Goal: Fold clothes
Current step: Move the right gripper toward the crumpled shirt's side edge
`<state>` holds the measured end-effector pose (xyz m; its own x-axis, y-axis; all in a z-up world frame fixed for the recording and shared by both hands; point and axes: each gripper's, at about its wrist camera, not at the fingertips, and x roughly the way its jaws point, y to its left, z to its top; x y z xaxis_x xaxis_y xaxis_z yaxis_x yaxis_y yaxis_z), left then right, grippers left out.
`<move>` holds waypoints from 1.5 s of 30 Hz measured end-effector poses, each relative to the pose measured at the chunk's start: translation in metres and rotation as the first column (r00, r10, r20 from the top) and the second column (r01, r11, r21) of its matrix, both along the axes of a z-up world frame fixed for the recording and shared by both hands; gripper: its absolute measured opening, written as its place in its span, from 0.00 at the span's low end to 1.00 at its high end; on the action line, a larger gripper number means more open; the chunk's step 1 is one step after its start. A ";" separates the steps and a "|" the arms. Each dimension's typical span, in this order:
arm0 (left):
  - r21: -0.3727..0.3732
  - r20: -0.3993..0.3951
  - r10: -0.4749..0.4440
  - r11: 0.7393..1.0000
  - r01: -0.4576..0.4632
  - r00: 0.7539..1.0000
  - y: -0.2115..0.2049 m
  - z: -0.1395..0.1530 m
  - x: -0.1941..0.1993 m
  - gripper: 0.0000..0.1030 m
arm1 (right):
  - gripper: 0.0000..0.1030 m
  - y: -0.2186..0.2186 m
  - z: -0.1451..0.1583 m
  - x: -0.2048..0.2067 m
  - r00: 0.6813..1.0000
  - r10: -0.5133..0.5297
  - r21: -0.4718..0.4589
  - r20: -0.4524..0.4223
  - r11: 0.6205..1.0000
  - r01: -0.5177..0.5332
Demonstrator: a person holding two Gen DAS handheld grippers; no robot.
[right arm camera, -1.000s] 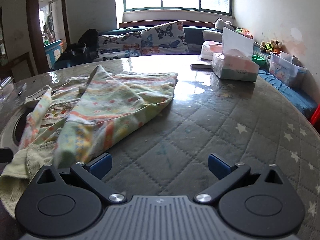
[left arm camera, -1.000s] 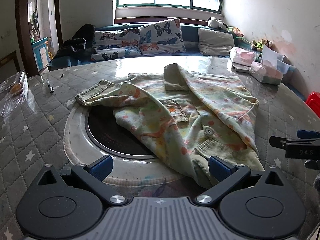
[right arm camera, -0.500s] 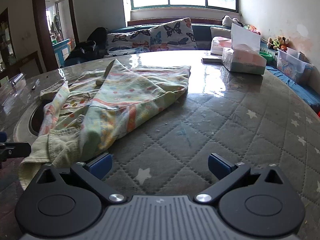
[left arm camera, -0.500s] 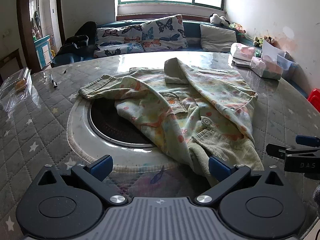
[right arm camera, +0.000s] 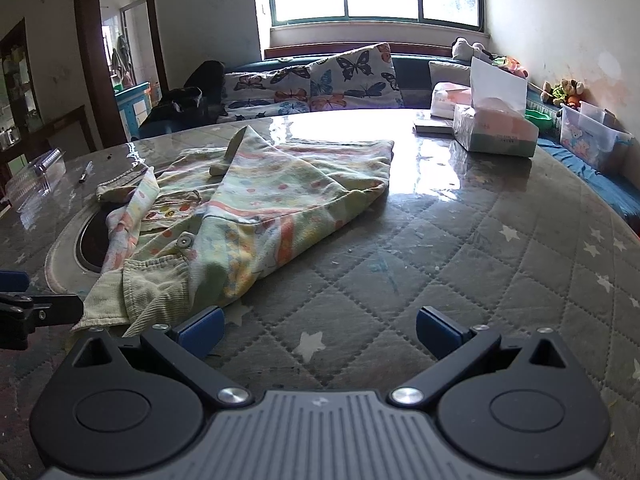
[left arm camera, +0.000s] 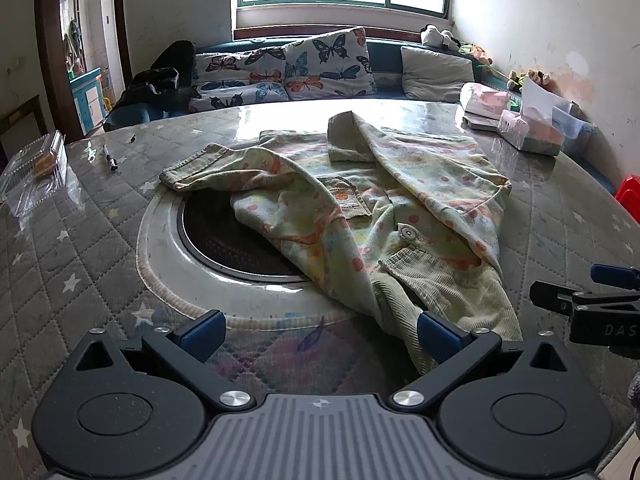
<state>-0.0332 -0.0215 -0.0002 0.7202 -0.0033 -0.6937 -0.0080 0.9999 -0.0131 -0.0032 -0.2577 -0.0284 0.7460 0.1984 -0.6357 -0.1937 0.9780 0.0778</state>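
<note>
A pale green garment with orange and yellow print [left arm camera: 384, 200] [right arm camera: 264, 196] lies crumpled on the round quilted table, partly over a dark round hob [left arm camera: 224, 236]. Its ribbed hem lies nearest me. My left gripper [left arm camera: 320, 330] is open, low over the table's near edge, its right finger touching the hem. My right gripper [right arm camera: 318, 330] is open over bare table, just right of the hem. Each gripper shows at the edge of the other's view.
Tissue boxes [right arm camera: 496, 128] and a flat book stand at the table's far right. A pen [left arm camera: 110, 158] and a clear plastic box [left arm camera: 40, 164] lie at the far left. A sofa with butterfly cushions [left arm camera: 288, 68] runs behind the table, and a red stool [left arm camera: 630, 196] stands at right.
Both grippers have drawn back toward the table's near edge and risen a little; the garment now looks farther off. The garment itself has not moved. Both stay open.
</note>
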 end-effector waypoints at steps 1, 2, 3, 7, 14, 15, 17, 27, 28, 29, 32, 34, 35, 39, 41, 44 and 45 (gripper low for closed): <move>-0.001 -0.001 0.000 1.000 0.000 1.000 0.000 0.000 0.000 1.00 | 1.00 0.000 0.000 0.000 1.000 0.001 -0.001 0.001 1.000 -0.001; -0.002 -0.003 0.000 1.000 0.000 1.000 0.000 0.000 0.000 1.00 | 1.00 0.001 0.001 0.000 1.000 0.001 -0.001 0.002 1.000 -0.001; -0.003 -0.004 -0.001 1.000 0.001 1.000 -0.001 0.000 0.000 1.00 | 1.00 0.001 0.001 0.000 1.000 0.002 -0.002 0.001 1.000 -0.002; -0.004 -0.007 -0.003 1.000 0.003 1.000 -0.001 0.000 0.001 1.00 | 1.00 0.003 0.001 0.001 1.000 0.004 -0.006 -0.002 1.000 -0.004; -0.007 -0.014 -0.004 1.000 0.004 1.000 0.000 -0.002 0.005 1.00 | 1.00 0.007 0.001 0.004 1.000 0.016 -0.018 -0.007 1.000 -0.016; -0.006 -0.016 -0.004 1.000 0.004 1.000 -0.001 -0.002 0.006 1.00 | 1.00 0.008 0.001 0.005 1.000 0.019 -0.020 -0.008 1.000 -0.019; -0.004 -0.018 -0.006 1.000 0.006 1.000 -0.001 -0.001 0.008 1.00 | 1.00 0.009 0.001 0.006 1.000 0.023 -0.023 -0.010 0.999 -0.024; 0.001 -0.030 -0.006 1.000 0.006 1.000 0.000 -0.001 0.022 1.00 | 1.00 0.013 0.002 0.015 0.999 0.039 -0.037 -0.014 0.999 -0.039; 0.002 -0.030 -0.006 1.000 0.006 1.000 0.000 -0.001 0.023 1.00 | 1.00 0.013 0.003 0.016 0.999 0.040 -0.037 -0.014 0.999 -0.040; 0.003 -0.031 -0.007 1.000 0.007 1.000 0.000 -0.001 0.024 1.00 | 1.00 0.014 0.003 0.016 0.999 0.042 -0.038 -0.013 0.998 -0.043; 0.004 -0.031 -0.007 1.000 0.007 1.000 0.000 0.000 0.027 1.00 | 1.00 0.016 0.005 0.019 0.999 0.048 -0.041 -0.009 0.998 -0.049; 0.004 -0.029 -0.006 1.000 0.007 1.000 0.000 0.001 0.029 1.00 | 1.00 0.017 0.007 0.021 0.999 0.053 -0.045 -0.005 0.998 -0.053; 0.005 -0.028 -0.006 1.000 0.006 1.000 0.001 0.002 0.030 1.00 | 1.00 0.017 0.008 0.022 0.998 0.055 -0.047 -0.003 0.997 -0.055; 0.008 -0.024 -0.006 1.000 0.006 1.000 0.001 0.005 0.036 1.00 | 1.00 0.019 0.011 0.029 0.998 0.063 -0.062 0.004 0.996 -0.063; 0.011 -0.023 -0.006 1.000 0.007 1.000 0.002 0.006 0.039 1.00 | 1.00 0.021 0.012 0.033 0.998 0.068 -0.073 0.007 0.995 -0.067; 0.009 -0.023 -0.018 1.000 0.018 1.000 0.000 0.006 0.045 1.00 | 1.00 0.022 0.015 0.043 0.997 0.072 -0.088 0.010 0.994 -0.071; 0.008 -0.023 -0.022 1.000 0.022 0.999 -0.001 0.006 0.046 1.00 | 1.00 0.022 0.016 0.046 0.997 0.075 -0.093 0.011 0.993 -0.074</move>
<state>0.0132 -0.0225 0.0053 0.7042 -0.0133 -0.7099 0.0139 0.9999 -0.0050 0.0428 -0.2357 -0.0124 0.7407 0.1948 -0.6430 -0.2668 0.9636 -0.0154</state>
